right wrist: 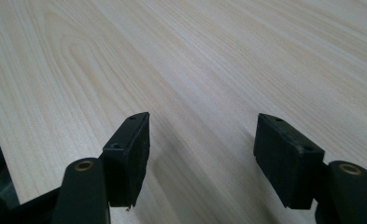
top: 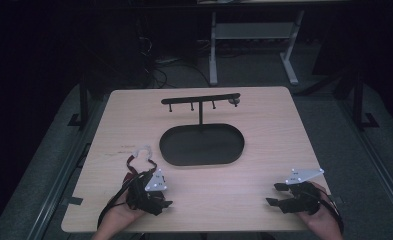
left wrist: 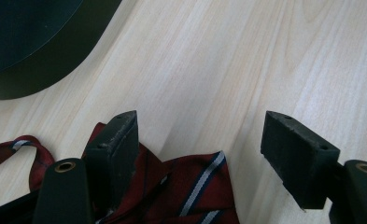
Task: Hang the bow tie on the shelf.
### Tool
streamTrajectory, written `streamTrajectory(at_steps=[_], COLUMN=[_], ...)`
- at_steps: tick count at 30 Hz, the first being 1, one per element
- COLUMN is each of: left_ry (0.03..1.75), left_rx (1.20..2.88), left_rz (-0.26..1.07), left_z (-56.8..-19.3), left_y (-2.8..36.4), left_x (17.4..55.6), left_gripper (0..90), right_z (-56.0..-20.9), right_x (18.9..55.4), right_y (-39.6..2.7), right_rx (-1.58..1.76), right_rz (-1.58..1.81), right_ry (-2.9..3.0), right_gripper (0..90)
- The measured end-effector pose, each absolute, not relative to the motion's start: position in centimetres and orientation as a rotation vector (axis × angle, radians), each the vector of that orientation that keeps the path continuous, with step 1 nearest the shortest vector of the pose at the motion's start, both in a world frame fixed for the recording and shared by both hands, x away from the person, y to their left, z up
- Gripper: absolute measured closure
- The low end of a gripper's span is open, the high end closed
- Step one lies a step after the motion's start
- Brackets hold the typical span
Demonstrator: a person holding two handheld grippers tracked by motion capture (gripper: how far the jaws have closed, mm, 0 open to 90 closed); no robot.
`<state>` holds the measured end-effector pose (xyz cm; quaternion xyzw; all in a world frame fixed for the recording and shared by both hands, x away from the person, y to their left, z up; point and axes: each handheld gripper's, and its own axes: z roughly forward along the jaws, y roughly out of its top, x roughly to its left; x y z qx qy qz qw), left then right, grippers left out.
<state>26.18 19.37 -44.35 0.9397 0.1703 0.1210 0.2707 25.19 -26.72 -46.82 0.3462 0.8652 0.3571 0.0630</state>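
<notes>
A dark red necktie (left wrist: 190,191) with grey and navy stripes lies crumpled on the near left part of the wooden table (top: 264,115), right under the left gripper (top: 151,192). In the left gripper view that gripper's jaws stand spread wide, one pad (left wrist: 116,149) resting over the cloth, nothing pinched between them. The right gripper (top: 276,194) hovers over bare wood near the right front edge, its jaws likewise spread and empty. The tie looks light, soft and limp, likely smooth enough to slide through a loose pinch, so it will sag and trail wherever it is lifted; the bunched folds by the pad, where several layers stack up, seem the surest place to take hold. Beyond it sits a black oval tray (top: 184,155), apparently empty, with a T-shaped hanger bar (top: 200,99) rising from its back, small pegs under the bar and nothing hung on them.
</notes>
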Motion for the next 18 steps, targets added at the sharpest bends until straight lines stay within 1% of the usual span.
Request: streamTrajectory(at_steps=[8,18], left_ry=[0.492,0.492], left_rx=[2.517,2.515], left_rz=[0.344,0.362], left_z=[-44.05,-44.01], left_y=[20.17,20.42], left_x=[26.27,26.25], left_gripper=[28.0,28.1], right_z=[-46.58,-46.19], right_x=[24.81,24.33], right_y=[-26.65,-26.13], right_rx=[1.011,0.975], right_rz=[1.089,1.086], right_ry=[2.609,2.611], right_gripper=[35.5,35.3])
